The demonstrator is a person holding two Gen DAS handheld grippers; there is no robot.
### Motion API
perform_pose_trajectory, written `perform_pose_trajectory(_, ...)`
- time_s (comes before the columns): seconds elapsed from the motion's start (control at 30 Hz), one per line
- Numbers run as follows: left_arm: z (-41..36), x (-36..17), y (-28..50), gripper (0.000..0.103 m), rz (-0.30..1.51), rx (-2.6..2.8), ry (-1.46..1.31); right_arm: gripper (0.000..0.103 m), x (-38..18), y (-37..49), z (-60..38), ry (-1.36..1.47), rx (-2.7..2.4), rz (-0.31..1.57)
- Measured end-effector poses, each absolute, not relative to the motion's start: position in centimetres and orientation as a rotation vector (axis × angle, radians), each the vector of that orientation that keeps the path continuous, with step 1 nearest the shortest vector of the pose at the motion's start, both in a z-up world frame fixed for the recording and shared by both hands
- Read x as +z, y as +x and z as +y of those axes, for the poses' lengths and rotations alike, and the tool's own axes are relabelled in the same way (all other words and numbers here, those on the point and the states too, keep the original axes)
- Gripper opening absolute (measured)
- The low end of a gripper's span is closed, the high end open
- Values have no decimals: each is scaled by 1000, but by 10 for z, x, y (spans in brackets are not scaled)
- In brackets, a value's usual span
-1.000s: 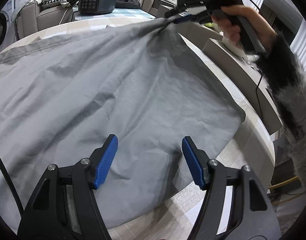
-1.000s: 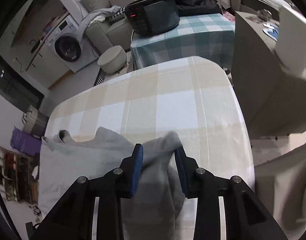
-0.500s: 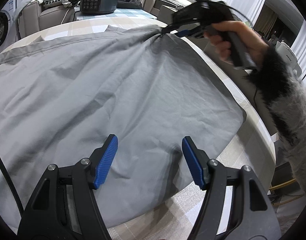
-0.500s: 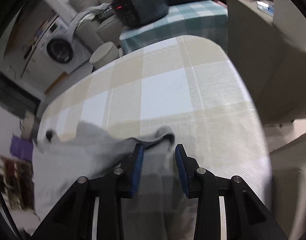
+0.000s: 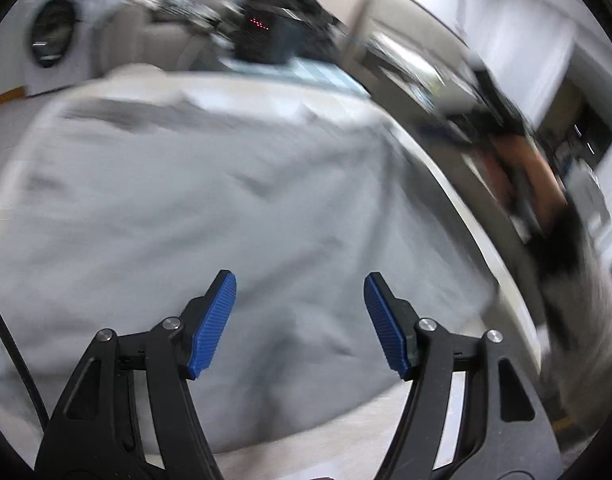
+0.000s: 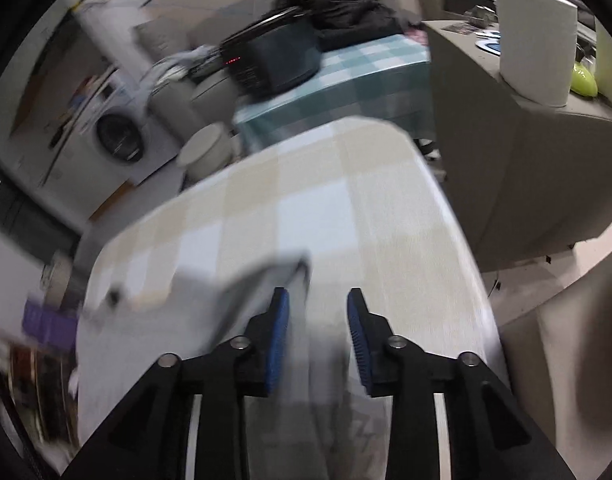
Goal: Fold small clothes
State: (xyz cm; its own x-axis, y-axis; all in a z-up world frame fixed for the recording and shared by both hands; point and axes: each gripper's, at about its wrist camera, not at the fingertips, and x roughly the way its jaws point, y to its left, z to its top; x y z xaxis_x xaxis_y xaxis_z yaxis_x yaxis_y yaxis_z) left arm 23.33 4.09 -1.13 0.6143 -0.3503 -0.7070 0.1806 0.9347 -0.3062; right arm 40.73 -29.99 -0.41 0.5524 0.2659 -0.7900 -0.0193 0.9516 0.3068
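A grey garment [image 5: 210, 208] lies spread flat over the checked table [image 6: 329, 208]. My left gripper [image 5: 300, 320] is open and empty, above the garment's near edge. In the right wrist view my right gripper [image 6: 317, 336] is open, its blue pads apart, just behind the garment's far corner [image 6: 242, 292], which lies on the table. The right hand and its gripper show blurred in the left wrist view [image 5: 517, 184], off the table's right edge. Both views are motion-blurred.
A black cooker [image 6: 274, 60] stands on a teal checked cloth [image 6: 365, 76] behind the table. A washing machine [image 6: 118, 136] is at the back left. A grey cabinet [image 6: 525, 152] with a white roll [image 6: 533, 40] stands to the right.
My right gripper has opened and let go of the garment's corner, which now lies flat. The right hand has drawn back to the right. My left gripper has tilted up.
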Motion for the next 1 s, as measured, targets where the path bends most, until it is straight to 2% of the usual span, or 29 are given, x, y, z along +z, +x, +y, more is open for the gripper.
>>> perform_pose_trajectory(0.03,57,-7,233,64,842,-263,-222,39,-5,389,-298,263,205,978)
perform_pose_trajectory(0.27,159,-16,224,64,834,154,-199,39,-43,325,-271,126,274,1051)
perform_pose_trajectory(0.3,171,-22,221,64,856,165,-238,33,-48,320,-267,98,260,1059)
perform_pose_trajectory(0.33,179,-26,219,64,870,167,-265,18,-51,315,-264,77,254,1058)
perform_pose_trajectory(0.4,191,-32,212,64,883,158,-306,2,-52,304,-262,52,252,1045)
perform_pose_trajectory(0.63,207,-46,192,64,875,151,-349,2,-51,269,-294,142,224,989)
perform_pose_trajectory(0.7,205,-50,192,64,884,129,-357,7,-55,266,-298,187,223,1011)
perform_pose_trajectory(0.77,205,-50,190,64,887,135,-342,14,-54,261,-301,235,259,1012)
perform_pose_trajectory(0.83,206,-53,190,64,902,144,-340,34,-54,250,-302,275,300,1006)
perform_pose_trajectory(0.87,208,-55,190,59,909,137,-357,36,-54,248,-299,287,316,1006)
perform_pose_trajectory(0.9,210,-57,190,37,904,116,-385,36,-56,243,-297,297,340,1008)
perform_pose_trajectory(0.93,211,-59,189,24,892,91,-412,36,-58,241,-293,289,353,1006)
perform_pose_trajectory(0.97,212,-60,188,13,890,78,-426,35,-59,239,-288,263,355,999)
perform_pose_trajectory(1.0,212,-61,187,8,883,64,-440,29,-60,238,-284,228,349,985)
